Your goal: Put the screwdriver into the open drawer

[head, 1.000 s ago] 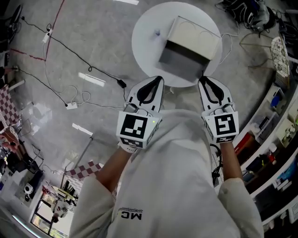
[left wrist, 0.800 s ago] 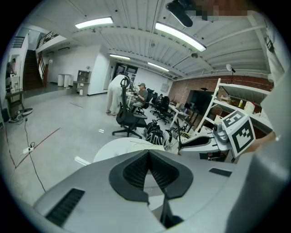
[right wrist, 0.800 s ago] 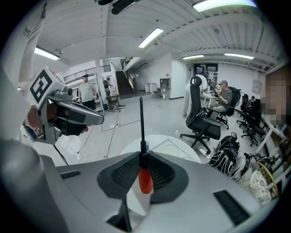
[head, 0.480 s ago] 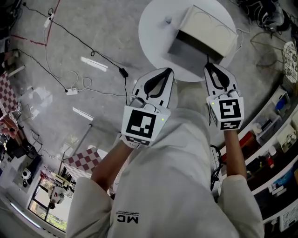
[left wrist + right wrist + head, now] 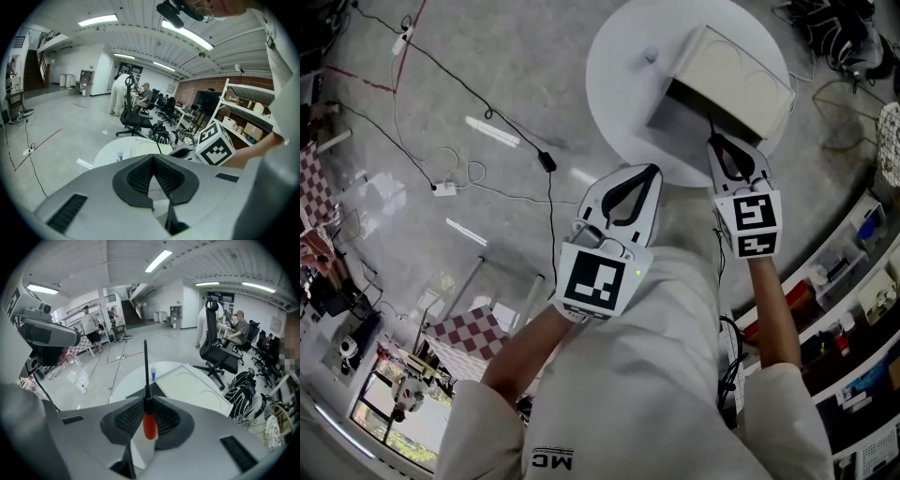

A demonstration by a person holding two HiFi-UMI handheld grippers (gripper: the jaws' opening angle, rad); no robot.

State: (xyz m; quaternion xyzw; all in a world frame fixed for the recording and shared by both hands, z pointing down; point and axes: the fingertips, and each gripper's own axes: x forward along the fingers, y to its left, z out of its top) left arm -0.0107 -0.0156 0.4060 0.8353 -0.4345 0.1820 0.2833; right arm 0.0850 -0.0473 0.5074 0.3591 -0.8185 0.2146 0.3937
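A screwdriver with a red handle and a long black shaft is clamped in my right gripper, shaft pointing forward over the round white table. In the head view, the right gripper has its tips at the front of the open drawer of a cream box on the table. My left gripper hovers at the table's near edge with its jaws closed on nothing. The left gripper view shows the left gripper and the box beyond.
A small blue-and-white bottle stands on the table left of the box. Cables and a power strip lie on the floor at left. Shelving runs along the right. Office chairs and people stand farther off.
Both grippers have moved forward toward the table. The right gripper's tips with the screwdriver have gone from short of the table to the open drawer's front.
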